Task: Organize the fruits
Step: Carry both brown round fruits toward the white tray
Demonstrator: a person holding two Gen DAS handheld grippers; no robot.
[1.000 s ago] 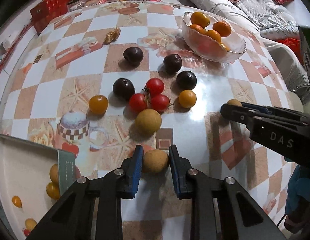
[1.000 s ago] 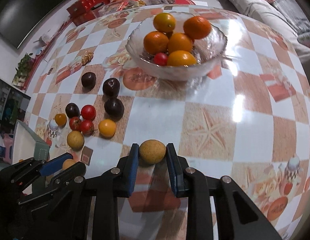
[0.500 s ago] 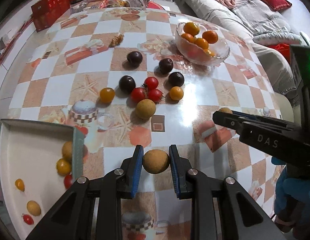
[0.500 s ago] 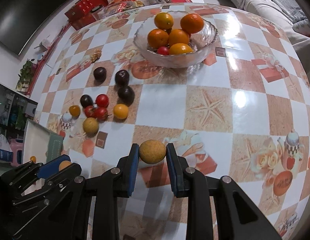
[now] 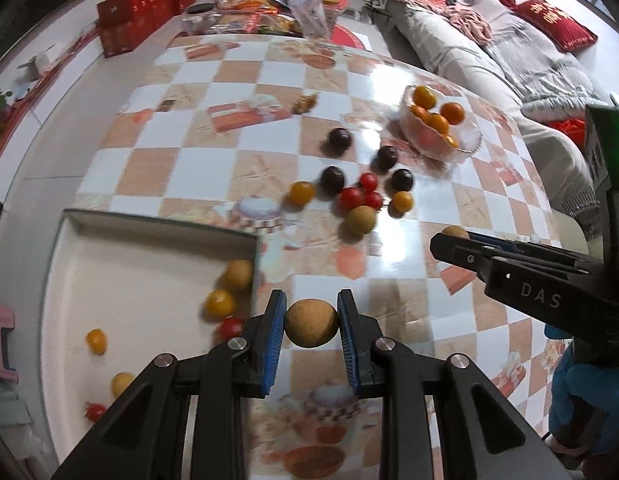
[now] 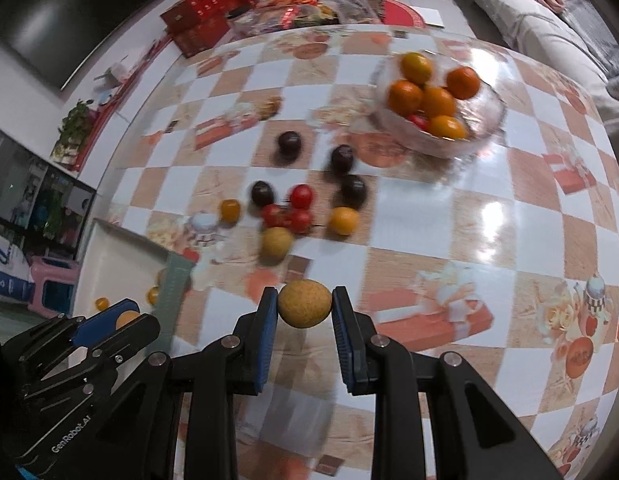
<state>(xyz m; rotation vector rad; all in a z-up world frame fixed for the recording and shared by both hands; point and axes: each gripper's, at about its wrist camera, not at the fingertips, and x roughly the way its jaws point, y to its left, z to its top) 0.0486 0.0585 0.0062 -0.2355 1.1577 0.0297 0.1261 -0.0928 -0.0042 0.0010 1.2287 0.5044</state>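
Left wrist view:
Left tool (image 5: 311, 326): black arms with ribbed blue pads, closed on a round, matte tan longan (image 5: 311, 323), held clear above the table (image 5: 197, 168).
Table: glossy checked cloth, white and peach squares printed with gifts and starfish.
Tray (image 5: 65, 280): white, rectangular, raised rim, at lower left; inside it lie a tan fruit, yellow and red cherry tomatoes, scattered.
Loose fruit: four dark, smooth plums (image 5: 340, 137), red tomatoes (image 5: 351, 197), two orange ones, and another tan longan, clustered mid-table.
Bowl (image 5: 467, 146): clear glass, wavy rim, at far right, holding oranges (image 5: 424, 96).
Right tool (image 5: 455, 238): enters from the right, seen side-on, a tan fruit at its tip.
Hand: a blue glove (image 5: 581, 400) at the lower right edge.

Right wrist view:
Right tool (image 6: 304, 310): same black arms and blue pads, clamped on a speckled tan longan (image 6: 304, 303), lifted off the table (image 6: 429, 220).
Bowl (image 6: 489, 120): glass, upper right, with smooth oranges (image 6: 405, 97) and one red tomato.
Loose fruit: plums (image 6: 289, 142), tomatoes (image 6: 301, 196), two yellow-orange fruits and a tan longan, grouped left of centre.
Tray (image 6: 109, 256): white, at left edge, a few small yellow fruits inside.
Left tool (image 6: 127, 320): lower left, a tan fruit between its pads.
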